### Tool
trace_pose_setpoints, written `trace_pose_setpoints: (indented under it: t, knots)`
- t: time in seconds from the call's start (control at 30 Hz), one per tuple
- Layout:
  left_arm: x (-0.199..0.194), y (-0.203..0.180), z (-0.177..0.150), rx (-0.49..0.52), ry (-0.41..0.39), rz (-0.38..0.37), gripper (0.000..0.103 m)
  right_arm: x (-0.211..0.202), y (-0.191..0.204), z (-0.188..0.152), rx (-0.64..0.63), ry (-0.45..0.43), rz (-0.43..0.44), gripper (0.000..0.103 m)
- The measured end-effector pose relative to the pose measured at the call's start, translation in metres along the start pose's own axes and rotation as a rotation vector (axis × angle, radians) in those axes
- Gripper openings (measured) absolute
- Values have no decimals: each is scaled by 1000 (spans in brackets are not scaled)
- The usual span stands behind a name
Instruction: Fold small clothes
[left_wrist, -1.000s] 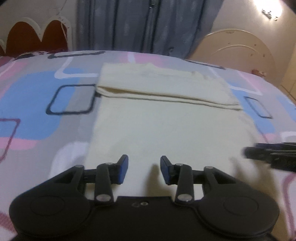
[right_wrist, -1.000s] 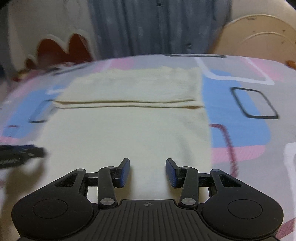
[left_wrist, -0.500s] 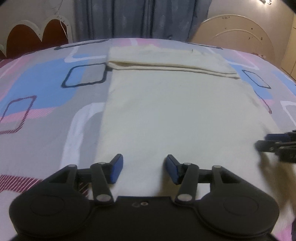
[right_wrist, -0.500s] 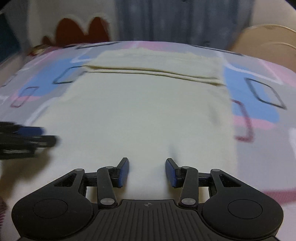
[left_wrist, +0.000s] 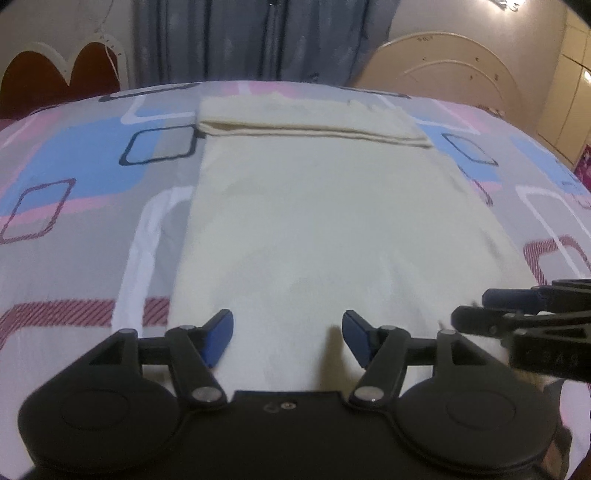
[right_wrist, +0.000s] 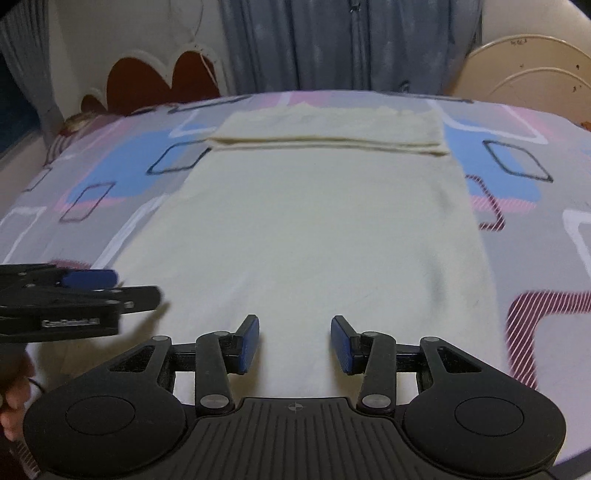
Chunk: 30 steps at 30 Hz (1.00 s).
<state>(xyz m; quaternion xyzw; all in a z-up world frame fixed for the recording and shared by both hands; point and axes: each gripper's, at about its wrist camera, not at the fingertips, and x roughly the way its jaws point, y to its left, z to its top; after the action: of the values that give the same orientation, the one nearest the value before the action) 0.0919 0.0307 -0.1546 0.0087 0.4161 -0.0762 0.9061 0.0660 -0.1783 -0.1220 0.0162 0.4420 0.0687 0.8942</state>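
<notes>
The left gripper (left_wrist: 288, 338) hangs above the near end of the cream cloth (left_wrist: 317, 229), its blue pads parting wider at this moment with nothing pinched between them; bare cloth shows in the gap, and the cloth runs straight ahead of the jaws, away to a folded band (left_wrist: 310, 123) at its far end. The right gripper (right_wrist: 295, 343) hangs over the same near end, its jaws released at a moderate gap and gripping nothing; cloth lies under and ahead of them too. To the right of the left jaws, the right gripper's fingers (left_wrist: 524, 314) reach in sideways over the cloth's right edge; to the left of the right jaws, the left gripper's fingers (right_wrist: 85, 295) show likewise above the cloth's left edge. The cloth lies flat on a patterned bedsheet (left_wrist: 74, 177), which spreads to both sides of the jaws; beyond the cloth's far end hangs a grey curtain (right_wrist: 332, 40).
</notes>
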Motion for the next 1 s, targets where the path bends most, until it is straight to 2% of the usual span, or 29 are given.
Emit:
trace_pose_setpoints:
  t: [0.1, 0.23, 0.4, 0.7, 0.73, 0.77, 0.8, 1.0]
  knots:
    - [4, -2, -11, 22, 27, 12, 66, 1, 5, -11, -3, 19, -20, 43]
    - [2, -1, -19, 49, 19, 21, 67, -1, -7, -27, 5, 31, -86, 43]
    - [-5, 7, -22, 30, 17, 28, 70, -17, -29, -35, 58, 25, -154, 43]
    - [-23, 22, -26, -8, -5, 45, 74, -43, -43, -39, 112, -10, -197, 44]
    - [-24, 25, -26, -12, -5, 47, 75, -46, -46, -40, 120, -16, -199, 52]
    - [-26, 29, -27, -19, -2, 48, 75, -49, -48, -40, 124, -21, -203, 68]
    - [-26, 33, -27, -25, 3, 48, 76, -51, -51, -40, 125, -27, -209, 74]
    - [-22, 53, -34, -80, 46, 43, 74, -51, -72, -42, 171, -6, -203, 76]
